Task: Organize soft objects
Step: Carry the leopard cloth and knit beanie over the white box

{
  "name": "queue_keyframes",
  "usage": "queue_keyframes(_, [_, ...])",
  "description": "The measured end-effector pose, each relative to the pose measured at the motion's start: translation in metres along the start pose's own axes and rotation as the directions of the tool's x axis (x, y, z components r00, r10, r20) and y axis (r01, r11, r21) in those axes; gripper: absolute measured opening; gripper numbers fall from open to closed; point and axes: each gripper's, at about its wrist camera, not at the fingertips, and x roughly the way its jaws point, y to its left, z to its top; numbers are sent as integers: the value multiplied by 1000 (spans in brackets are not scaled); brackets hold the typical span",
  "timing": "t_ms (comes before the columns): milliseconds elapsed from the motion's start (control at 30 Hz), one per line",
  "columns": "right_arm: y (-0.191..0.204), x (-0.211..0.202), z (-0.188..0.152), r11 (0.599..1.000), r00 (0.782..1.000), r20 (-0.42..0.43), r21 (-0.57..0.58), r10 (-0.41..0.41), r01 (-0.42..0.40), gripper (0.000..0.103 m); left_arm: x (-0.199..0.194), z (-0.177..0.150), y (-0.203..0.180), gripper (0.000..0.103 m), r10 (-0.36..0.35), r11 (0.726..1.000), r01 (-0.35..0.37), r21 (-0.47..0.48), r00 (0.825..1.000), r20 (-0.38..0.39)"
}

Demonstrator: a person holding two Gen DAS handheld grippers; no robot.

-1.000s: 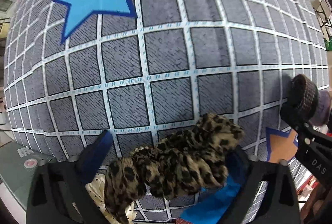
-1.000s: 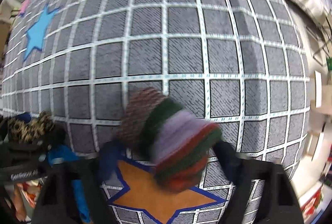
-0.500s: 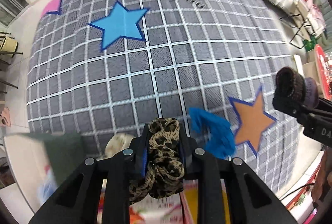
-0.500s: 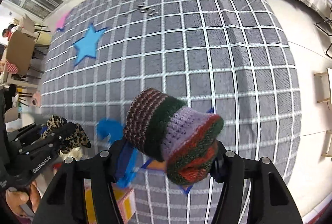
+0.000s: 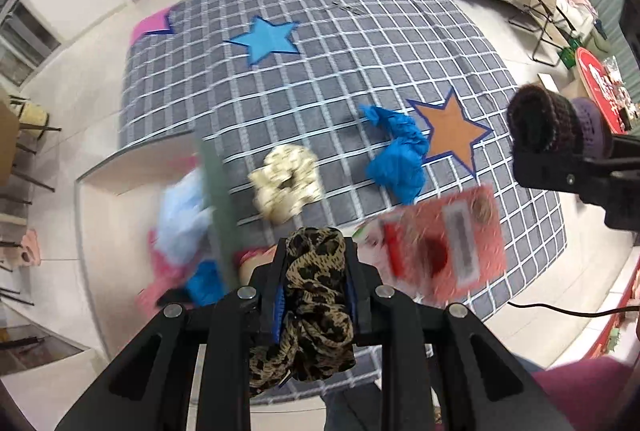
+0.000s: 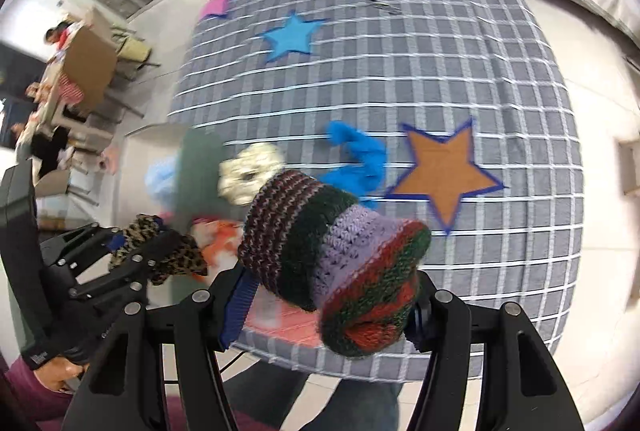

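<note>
My left gripper [image 5: 314, 263] is shut on a leopard-print scrunchie [image 5: 316, 303], held high above the rug; the same leopard-print scrunchie [image 6: 156, 251] shows at the left of the right wrist view. My right gripper [image 6: 332, 295] is shut on a striped knitted hat [image 6: 332, 259] in maroon, green, lilac and red; that knitted hat [image 5: 556, 123] appears at the right edge of the left wrist view. On the grey checked rug [image 5: 320, 79] lie a cream scrunchie [image 5: 286, 183] and a crumpled blue cloth [image 5: 396, 151].
A white bin [image 5: 132, 167] with a green divider [image 5: 218, 199] holds pale blue and pink soft things at the rug's near left. A red patterned box [image 5: 444, 239] lies blurred at the near right. Orange star [image 5: 452, 131] and blue star [image 5: 264, 39] mark the rug. Furniture rings the room.
Both grippers have risen far above the rug. The left one closed on the leopard scrunchie and lifted it. The bin, red box, cream scrunchie and blue cloth have come into view.
</note>
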Motion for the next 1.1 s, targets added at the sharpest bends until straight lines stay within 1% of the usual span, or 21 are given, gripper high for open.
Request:
queue_keyframes(133, [53,1,2,995,998,-11,-70,65,-66,63,-17,-18,28,25,9,997,-6,-82,999,34])
queue_keyframes(233, [93,6,8,985,997,-23,-157,73,-75,63,-26,-31,52,25,38,988,-29,-151,998,53])
queue_keyframes(400, [144,19,10,960,996,-59,-267,70,-83,63,-37,-56,90,26,73,959,-49,-281,995,75])
queue_keyframes(533, [176,30,10,936,995,-83,-342,56,-81,63,-39,-77,115,25,91,928,-59,-367,993,70])
queue_keyframes(633, [193,39,7,918,993,-107,-388,41,-80,63,-40,-88,127,25,92,911,-55,-410,993,70])
queue_keyframes(767, [210,48,2,900,991,-129,-430,24,-77,63,-41,-98,136,25,97,897,-54,-439,992,77])
queue_keyframes(867, [218,50,0,889,991,-131,-452,12,-71,63,-41,-101,139,25,92,892,-46,-449,992,81])
queue_keyframes(1100, [224,52,3,883,992,-128,-465,-1,-59,63,-41,-104,144,25,82,887,-34,-461,993,84])
